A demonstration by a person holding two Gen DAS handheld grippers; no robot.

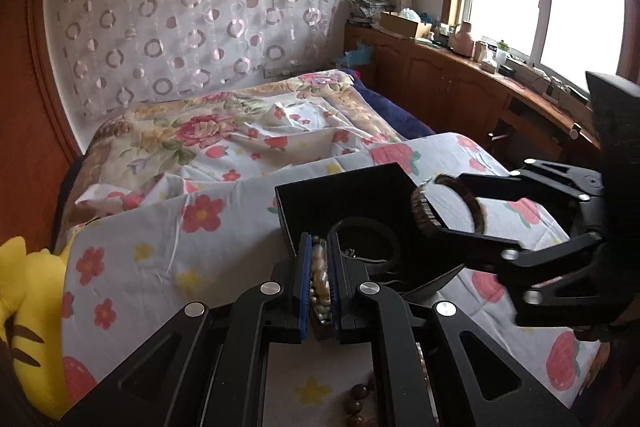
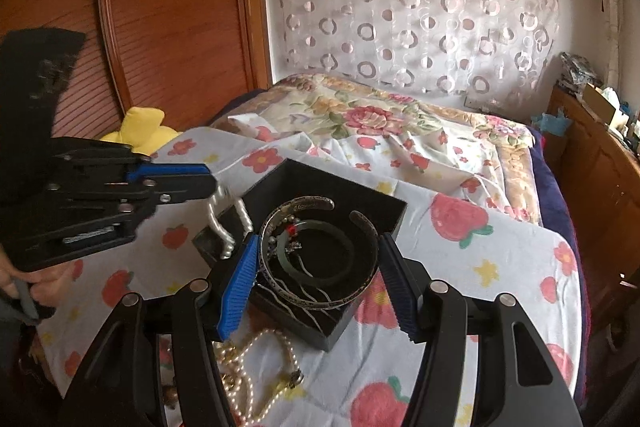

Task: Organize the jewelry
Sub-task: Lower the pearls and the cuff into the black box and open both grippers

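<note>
A black open box (image 2: 384, 215) sits on the flowered bedsheet and holds a green bangle (image 2: 320, 279). My right gripper (image 2: 316, 267) grips a silver cuff bracelet (image 2: 312, 303) across its width, above the box; in the left wrist view it shows as the right gripper (image 1: 448, 207) holding the cuff (image 1: 424, 215). My left gripper (image 1: 320, 267) is shut on a pearl strand (image 1: 320, 291) near the box's (image 1: 344, 195) near edge; in the right wrist view the pearls (image 2: 218, 223) hang from it (image 2: 212, 187).
More pearl necklaces (image 2: 256, 367) lie on the sheet in front of the box. Brown wooden beads (image 1: 356, 403) lie below my left gripper. A yellow plush toy (image 1: 24, 307) is at the left. A wooden cabinet (image 1: 480, 83) runs along the window.
</note>
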